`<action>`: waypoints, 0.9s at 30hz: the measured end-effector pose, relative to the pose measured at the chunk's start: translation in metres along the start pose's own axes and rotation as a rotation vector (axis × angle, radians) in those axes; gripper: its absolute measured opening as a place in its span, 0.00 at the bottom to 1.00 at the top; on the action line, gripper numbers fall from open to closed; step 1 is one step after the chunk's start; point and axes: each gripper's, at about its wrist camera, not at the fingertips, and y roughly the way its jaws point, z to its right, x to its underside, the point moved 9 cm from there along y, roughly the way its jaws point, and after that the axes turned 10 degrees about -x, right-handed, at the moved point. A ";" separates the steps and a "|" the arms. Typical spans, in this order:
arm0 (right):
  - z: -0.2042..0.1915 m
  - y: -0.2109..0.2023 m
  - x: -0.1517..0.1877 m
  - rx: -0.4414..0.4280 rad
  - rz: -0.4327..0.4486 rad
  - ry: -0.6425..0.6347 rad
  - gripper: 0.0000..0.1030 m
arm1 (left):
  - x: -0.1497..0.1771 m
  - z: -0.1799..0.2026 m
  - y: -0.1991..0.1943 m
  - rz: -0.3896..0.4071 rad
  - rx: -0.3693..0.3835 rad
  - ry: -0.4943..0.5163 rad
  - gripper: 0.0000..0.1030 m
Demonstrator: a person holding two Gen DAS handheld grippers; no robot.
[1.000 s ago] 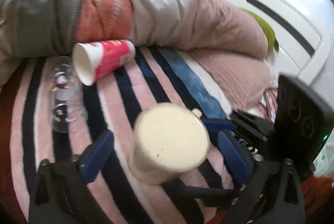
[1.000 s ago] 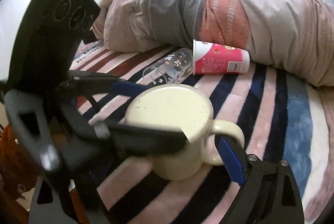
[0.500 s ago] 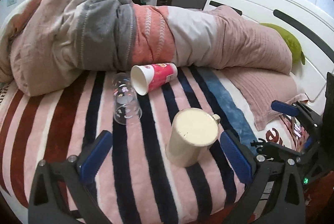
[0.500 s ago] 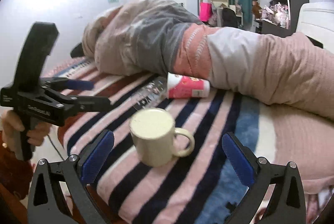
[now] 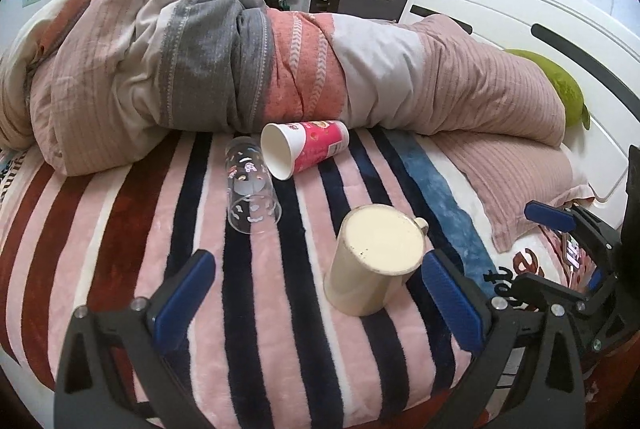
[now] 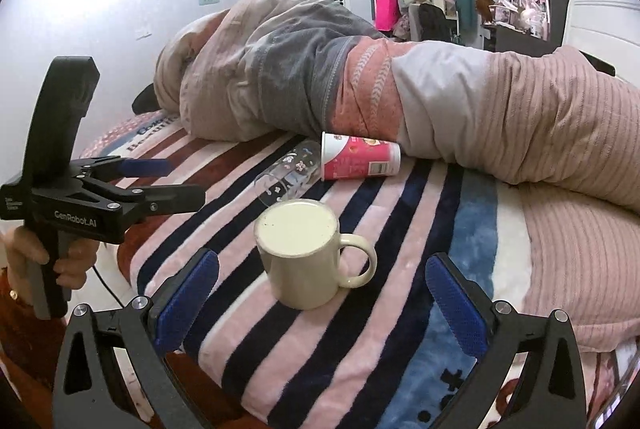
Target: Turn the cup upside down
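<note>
**Mug base-up on the bed, both grippers open & off it**

Near: left gripper (image 5: pixel 316 293) w/ fingers spread wide, holding nothing. Right gripper (image 6: pixel 320 293) same — blue pads well apart, empty. In the right view the left gripper also shows from the side, off to the left of the blanket edge, a hand around its grip.

Just past the fingers: cream mug (image 6: pixel 306 253) standing on the striped blanket (image 5: pixel 260 309). Top face reads as a flat, speckled disc w/ no hollow visible, so I judge it's the base showing, mouth down — flip looks done for this one, tho the rim itself is hidden against the fleece. Long axis roughly vertical, leaning a bit in the left view (soft bed + fisheye). It sits ahead of the left fingers & toward the right pad; about centred between the right fingers. Handle (image 6: pixel 358 261) points toward the right pad. Neither gripper touches it; which is nearer I can't tell.

Farther: clear glass (image 5: pixel 250 189) lying on its side, mouth toward the cam, empty. Just beside it, red & white paper cup (image 5: pixel 304 148) also on its side, open mouth toward the glass, inside bare white. Its base end is up against the rolled duvet (image 5: pixel 240 61). If more flipping is due, those two are the candidates.
</note>
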 end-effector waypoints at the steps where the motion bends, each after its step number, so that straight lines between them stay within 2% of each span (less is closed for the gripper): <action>1: 0.000 0.000 -0.001 -0.005 0.000 0.002 1.00 | 0.000 0.000 0.000 0.000 -0.001 0.000 0.99; 27: -0.004 0.001 0.003 -0.031 -0.025 0.010 1.00 | -0.002 -0.003 -0.003 0.010 -0.017 0.006 0.99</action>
